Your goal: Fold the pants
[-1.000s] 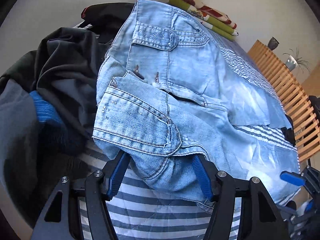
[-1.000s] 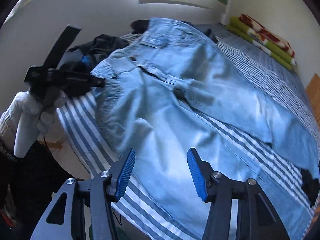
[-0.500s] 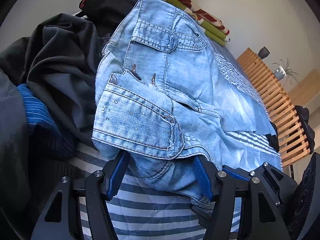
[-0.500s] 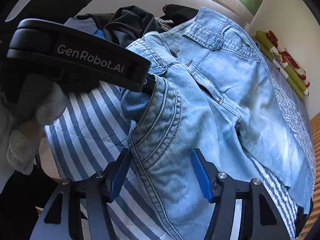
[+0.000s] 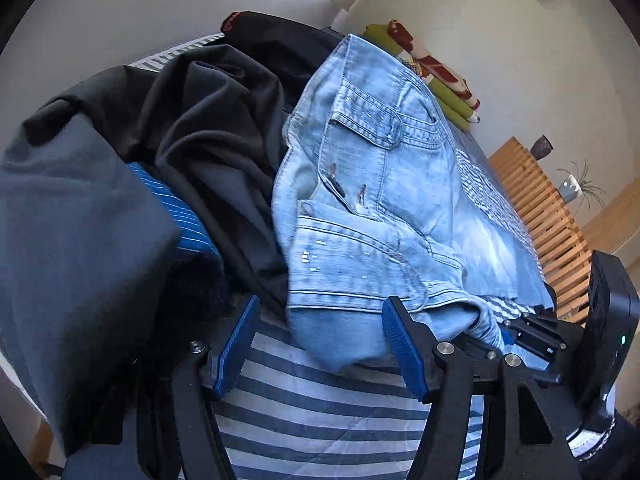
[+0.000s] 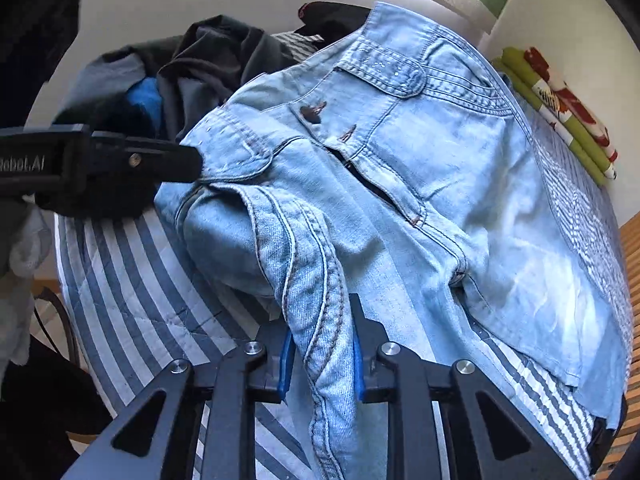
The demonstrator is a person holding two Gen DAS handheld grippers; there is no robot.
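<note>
Light blue jeans (image 5: 384,184) lie spread on the striped bedcover (image 5: 320,412), waistband toward me. My left gripper (image 5: 320,344) is open at the waistband corner. A denim fold sits between its fingers, against the right pad (image 5: 404,348) and clear of the left pad. In the right wrist view the left gripper (image 6: 188,164) reaches the waistband from the left. My right gripper (image 6: 322,356) has its jaws closing, and both blue pads press the thick side seam of the jeans (image 6: 400,184) at the hip. It also shows in the left wrist view as the right gripper (image 5: 506,336).
A heap of dark clothes (image 5: 200,140) lies left of the jeans, close to my left fingers. A folded green and red blanket (image 5: 436,80) sits at the far end. A wooden slatted frame (image 5: 552,216) runs along the right edge. A gloved hand (image 6: 20,248) holds the left gripper.
My right gripper came in over the hip edge of the jeans and closed on the side seam. My left gripper shifted left, so the denim no longer touches its left pad.
</note>
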